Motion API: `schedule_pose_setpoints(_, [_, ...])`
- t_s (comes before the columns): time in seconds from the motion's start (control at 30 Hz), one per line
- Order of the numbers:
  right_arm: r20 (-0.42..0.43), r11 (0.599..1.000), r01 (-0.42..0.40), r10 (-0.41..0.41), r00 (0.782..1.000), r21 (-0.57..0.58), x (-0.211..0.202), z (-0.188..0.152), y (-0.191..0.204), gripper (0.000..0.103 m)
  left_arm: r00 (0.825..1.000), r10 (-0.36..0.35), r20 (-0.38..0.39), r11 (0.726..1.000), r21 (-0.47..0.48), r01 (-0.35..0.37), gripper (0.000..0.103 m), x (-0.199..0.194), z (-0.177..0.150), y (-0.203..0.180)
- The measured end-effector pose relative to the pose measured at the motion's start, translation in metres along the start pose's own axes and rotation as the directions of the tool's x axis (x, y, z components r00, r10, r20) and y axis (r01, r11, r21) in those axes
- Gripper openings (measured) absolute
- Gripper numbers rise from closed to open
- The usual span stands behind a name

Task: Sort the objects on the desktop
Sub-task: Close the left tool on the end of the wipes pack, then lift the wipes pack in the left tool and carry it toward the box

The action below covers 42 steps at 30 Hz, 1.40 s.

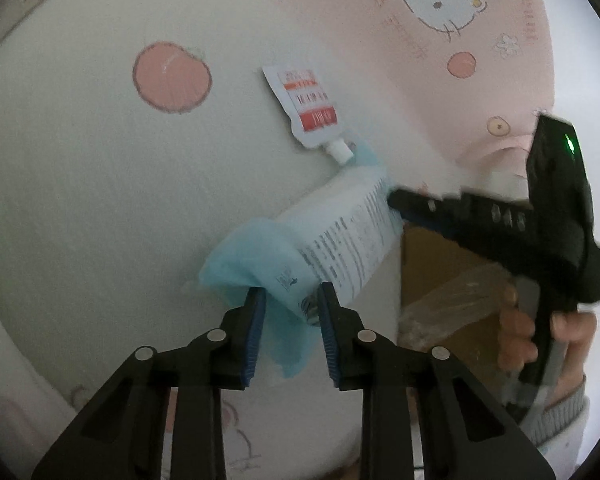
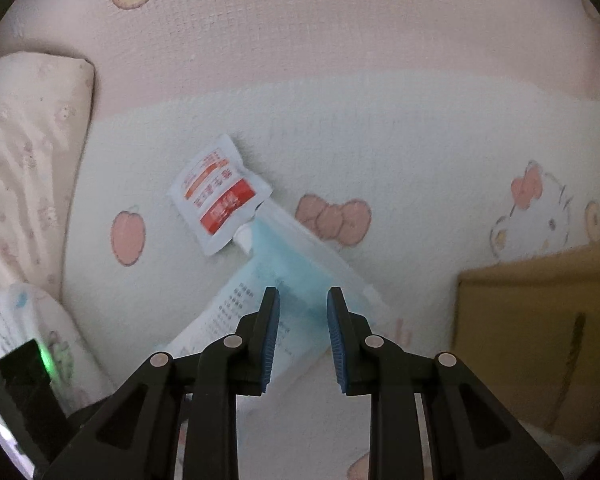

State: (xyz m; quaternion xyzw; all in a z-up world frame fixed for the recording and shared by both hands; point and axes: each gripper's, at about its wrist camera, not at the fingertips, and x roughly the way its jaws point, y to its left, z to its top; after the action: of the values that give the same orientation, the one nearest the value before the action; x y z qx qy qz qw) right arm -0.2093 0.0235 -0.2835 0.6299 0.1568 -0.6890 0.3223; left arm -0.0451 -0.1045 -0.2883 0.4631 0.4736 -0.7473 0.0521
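While the cloth (image 2: pixel 380 40) reads "& peach", right hand-held gripper (image 2: pixel 303 292) clamps the mask packet (image 2: pixel 278 254) — left hand-held gripper (image 1: pixel 292 290) unclear.

One sachet (image 2: pixel 219 199), one mask packet (image 2: pixel 276 304), one box (image 2: pixel 540 340).

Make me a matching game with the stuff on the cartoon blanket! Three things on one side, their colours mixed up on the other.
Things:
1. spout pouch
2. mask packet
3. cardboard box

Colours:
A. brown
B. white with a red-orange label
C. light blue and white with small black print

Pairs: 1-B, 2-C, 3-A
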Motion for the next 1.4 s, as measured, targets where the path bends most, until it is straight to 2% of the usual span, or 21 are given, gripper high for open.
schedule_pose_setpoints(0.27, [-0.023,1.000,-0.019,0.019,1.000,0.009,-0.004,-0.015,-0.009,0.021,0.999,0.032,0.029,0.999,0.027,-0.033,0.030,0.001,0.046,0.001])
schedule_pose_setpoints(0.43, [-0.036,0.997,-0.066,0.068,0.997,0.041,-0.004,-0.022,-0.014,0.021,0.999,0.043,0.029,0.999,0.008,-0.043,0.030,-0.001,0.062,0.007])
schedule_pose_setpoints(0.5, [-0.044,0.997,-0.072,0.073,0.996,0.034,-0.001,-0.026,-0.007,0.021,0.998,0.052,0.029,0.999,-0.017,-0.052,0.038,-0.005,0.063,0.012])
schedule_pose_setpoints(0.53, [-0.050,0.997,-0.072,0.073,0.996,0.029,-0.001,-0.028,-0.003,0.021,0.998,0.045,0.034,0.998,-0.033,-0.044,0.048,-0.009,0.063,0.015])
schedule_pose_setpoints(0.57, [-0.053,0.997,-0.072,0.073,0.996,0.020,-0.003,-0.031,-0.003,0.021,0.998,0.026,0.048,0.998,-0.053,-0.023,0.054,-0.013,0.062,0.018])
schedule_pose_setpoints(0.6, [-0.047,0.997,-0.073,0.074,0.996,0.010,-0.004,-0.031,-0.001,0.021,0.998,0.002,0.063,0.997,-0.072,0.003,0.055,-0.016,0.062,0.021])
schedule_pose_setpoints(0.67, [-0.023,0.997,-0.075,0.075,0.997,0.002,-0.007,-0.033,0.003,0.035,0.995,-0.053,0.087,0.993,-0.103,0.062,0.057,-0.022,0.064,0.026])
schedule_pose_setpoints(0.7, [0.001,0.997,-0.080,0.080,0.997,0.003,-0.012,-0.035,0.001,0.062,0.993,-0.072,0.092,0.990,-0.114,0.083,0.057,-0.024,0.064,0.027])
schedule_pose_setpoints(0.73, [0.022,0.996,-0.088,0.088,0.996,0.007,-0.016,-0.036,-0.001,0.080,0.993,-0.078,0.094,0.989,-0.119,0.089,0.058,-0.024,0.064,0.028])
schedule_pose_setpoints(0.83, [0.076,0.989,-0.146,0.143,0.987,0.028,-0.023,-0.035,-0.008,0.080,0.994,-0.057,0.090,0.992,-0.110,0.067,0.058,-0.021,0.062,0.026])
schedule_pose_setpoints(1.07, [0.045,0.980,-0.153,0.149,0.988,0.130,0.002,-0.021,-0.015,0.080,1.000,-0.001,0.021,1.000,-0.019,0.002,0.059,-0.007,0.056,0.015])
schedule_pose_setpoints(1.17, [0.039,0.972,-0.165,0.161,0.986,0.170,0.005,-0.020,-0.026,0.080,1.000,0.003,0.005,1.000,-0.005,-0.003,0.059,-0.001,0.054,0.013])
schedule_pose_setpoints(1.3, [0.021,0.965,-0.175,0.174,0.985,0.194,0.020,-0.016,-0.027,0.081,0.997,0.059,0.045,0.998,-0.006,-0.059,0.059,-0.003,0.051,0.013])
schedule_pose_setpoints(1.4, [0.020,0.961,-0.183,0.182,0.983,0.207,0.026,-0.014,-0.028,0.081,0.998,0.041,0.039,0.999,-0.013,-0.041,0.059,-0.004,0.050,0.014])
